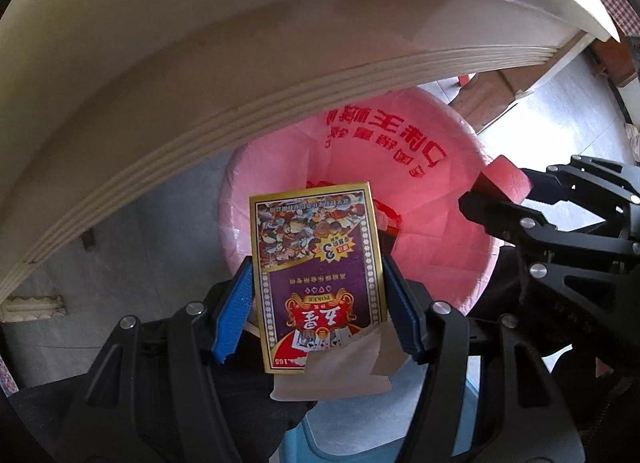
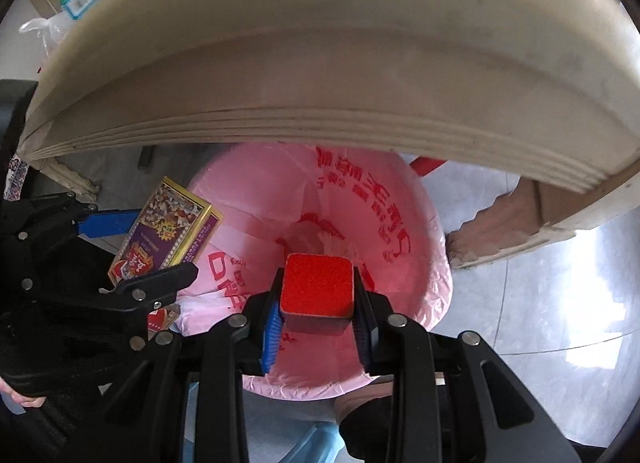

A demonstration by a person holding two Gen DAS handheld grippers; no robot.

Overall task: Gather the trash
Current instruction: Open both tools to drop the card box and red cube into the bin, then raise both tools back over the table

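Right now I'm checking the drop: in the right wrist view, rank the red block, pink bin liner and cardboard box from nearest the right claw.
1. Red block, clamped in the right claw.
2. Pink bin liner, just below.
3. Cardboard box, far right on the floor.

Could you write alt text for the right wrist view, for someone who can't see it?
The right gripper clamps a red sponge block above a bin lined with a pink bag. Beside it, the left gripper grips a playing-card box; a cream table edge arches overhead.
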